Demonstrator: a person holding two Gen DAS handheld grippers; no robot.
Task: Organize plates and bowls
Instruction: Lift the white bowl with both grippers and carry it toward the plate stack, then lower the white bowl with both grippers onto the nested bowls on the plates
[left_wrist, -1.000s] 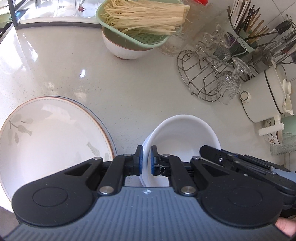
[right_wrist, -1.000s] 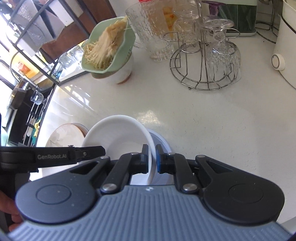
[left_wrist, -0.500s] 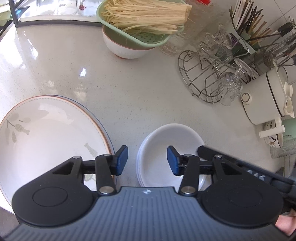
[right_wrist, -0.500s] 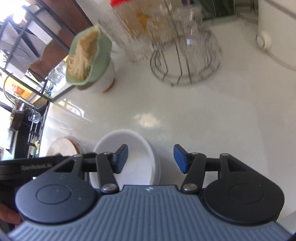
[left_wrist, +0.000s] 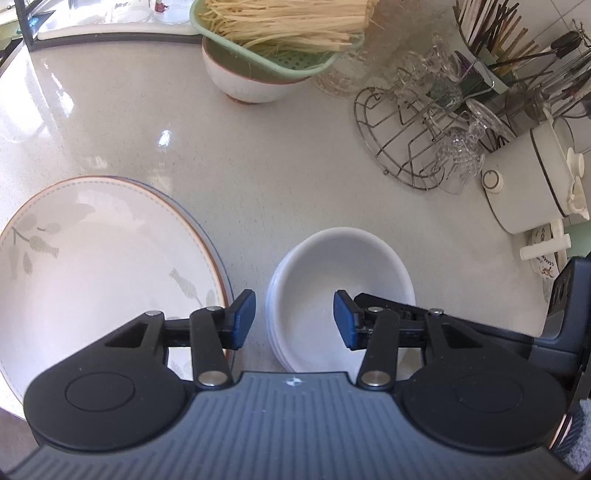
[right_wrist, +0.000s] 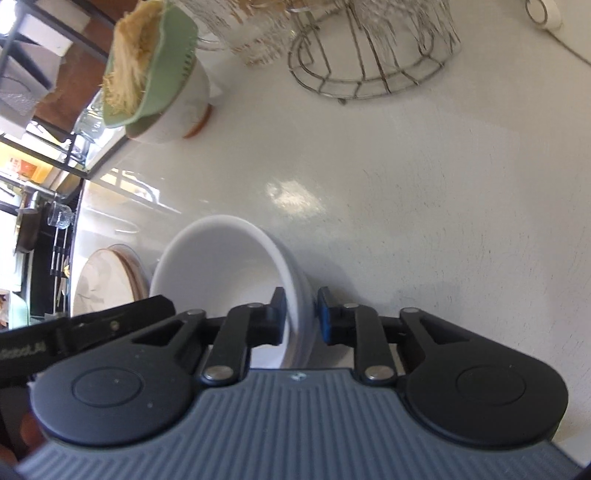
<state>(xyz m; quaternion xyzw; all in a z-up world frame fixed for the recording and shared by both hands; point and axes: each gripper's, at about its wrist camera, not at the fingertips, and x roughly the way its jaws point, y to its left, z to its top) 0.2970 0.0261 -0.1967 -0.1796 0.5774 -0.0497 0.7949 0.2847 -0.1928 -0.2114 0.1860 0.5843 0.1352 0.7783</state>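
A stack of white bowls (left_wrist: 340, 291) sits on the pale counter, also in the right wrist view (right_wrist: 221, 273). My left gripper (left_wrist: 294, 319) is open, its fingers straddling the stack's left rim without touching it. My right gripper (right_wrist: 301, 317) has closed around the stack's right rim, with narrow gaps at the pads. A stack of leaf-patterned plates (left_wrist: 96, 266) lies left of the bowls and shows in the right wrist view (right_wrist: 107, 284).
A bowl with a green strainer of noodles (left_wrist: 273, 48) stands at the back. A wire rack with glasses (left_wrist: 424, 136), a utensil holder (left_wrist: 491, 55) and a white pot (left_wrist: 532, 177) crowd the right side.
Both grippers let go of the top bowl, which now rests nested in the stack. The left gripper stayed open. The right gripper opened, then narrowed around the stack's rim.
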